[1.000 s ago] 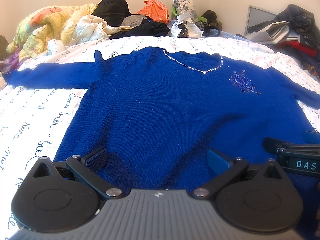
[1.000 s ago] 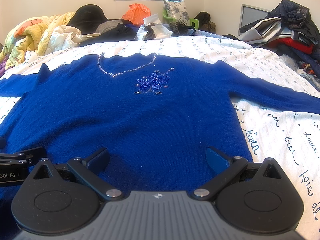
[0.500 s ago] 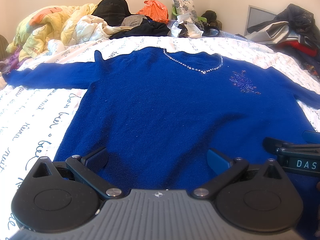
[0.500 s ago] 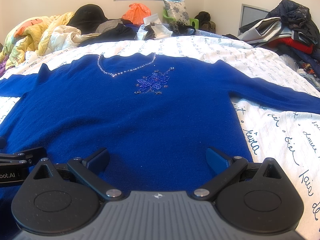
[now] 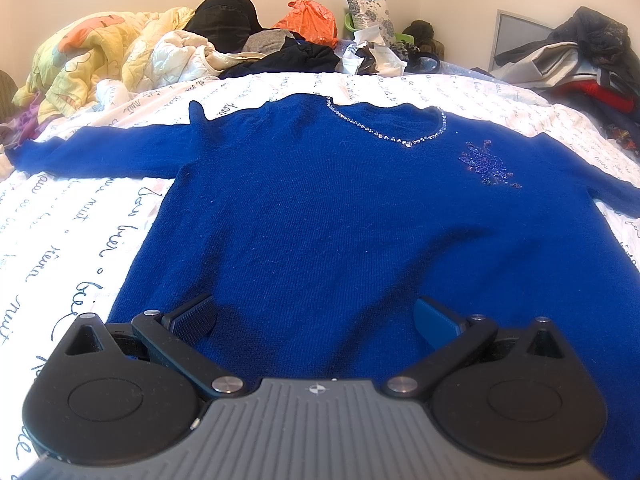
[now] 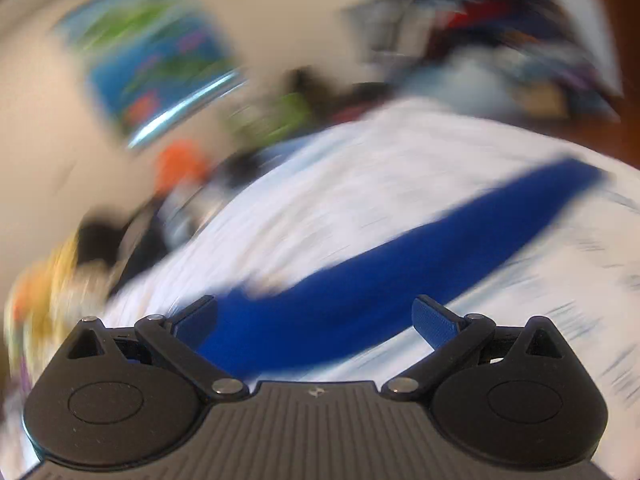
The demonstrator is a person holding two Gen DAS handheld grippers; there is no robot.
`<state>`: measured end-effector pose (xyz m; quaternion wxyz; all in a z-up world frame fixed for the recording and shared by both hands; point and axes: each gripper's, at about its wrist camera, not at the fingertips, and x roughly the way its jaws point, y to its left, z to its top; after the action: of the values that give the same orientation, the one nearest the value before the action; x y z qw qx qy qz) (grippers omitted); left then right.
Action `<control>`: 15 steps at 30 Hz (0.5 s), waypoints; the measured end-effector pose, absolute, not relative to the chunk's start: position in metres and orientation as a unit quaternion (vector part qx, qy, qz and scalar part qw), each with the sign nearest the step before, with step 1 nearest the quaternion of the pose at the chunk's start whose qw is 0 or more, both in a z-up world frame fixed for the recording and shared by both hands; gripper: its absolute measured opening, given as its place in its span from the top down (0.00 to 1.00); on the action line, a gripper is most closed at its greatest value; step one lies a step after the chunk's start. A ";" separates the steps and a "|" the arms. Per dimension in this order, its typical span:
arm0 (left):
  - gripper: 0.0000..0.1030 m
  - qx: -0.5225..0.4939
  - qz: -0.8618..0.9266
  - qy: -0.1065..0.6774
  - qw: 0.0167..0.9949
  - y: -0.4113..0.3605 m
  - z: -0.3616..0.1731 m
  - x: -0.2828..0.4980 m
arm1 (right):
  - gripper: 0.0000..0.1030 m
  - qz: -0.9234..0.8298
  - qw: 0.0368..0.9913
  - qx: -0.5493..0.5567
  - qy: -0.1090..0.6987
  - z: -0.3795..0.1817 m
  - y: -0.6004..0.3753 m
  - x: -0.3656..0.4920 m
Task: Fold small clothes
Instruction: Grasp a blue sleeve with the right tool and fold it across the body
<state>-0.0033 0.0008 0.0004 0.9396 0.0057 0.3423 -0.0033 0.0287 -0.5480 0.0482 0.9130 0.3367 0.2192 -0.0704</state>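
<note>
A home bedroom: script-printed bedsheet (image 5: 80, 216), rumpled quilt (image 5: 92, 60), heaped clothes (image 5: 568, 60).

Right wrist view: motion blur smears the whole scene; the script-printed white bed sheet (image 6: 380, 184) shows no legible lettering, and only one sleeve of the royal-blue knitted sweater (image 6: 420, 264) is distinguishable. Left wrist view: the sweater's hem is hidden behind the black left tool (image 5: 316, 316); its right sleeve is cut off by the frame edge.

Royal-blue knit sweater (image 5: 320, 216) with sparkling silver neckline trim (image 5: 394, 135); white bedsheet (image 5: 60, 216) printed with dark cursive script.
</note>
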 end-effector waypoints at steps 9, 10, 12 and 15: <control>0.00 0.006 -0.003 0.342 0.940 0.000 0.000 -0.003 | 0.29 -0.203 0.803 0.525 0.197 -0.013 -0.712 0.029; 0.00 0.006 -0.004 0.342 0.940 0.001 0.000 -0.003 | 0.31 -0.200 0.796 0.535 0.199 -0.021 -0.715 0.034; 0.00 0.006 -0.004 0.342 0.940 0.001 0.001 -0.003 | 0.35 -0.195 0.801 0.536 0.184 -0.028 -0.714 0.040; 0.00 0.006 -0.004 0.342 0.940 0.001 0.000 -0.003 | 0.51 -0.198 0.796 0.546 0.172 -0.027 -0.718 0.053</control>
<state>-0.0033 0.0010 0.0004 0.9396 0.0058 0.3422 -0.0036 0.0533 -0.7184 -0.0270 0.7957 0.5461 0.1719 -0.1975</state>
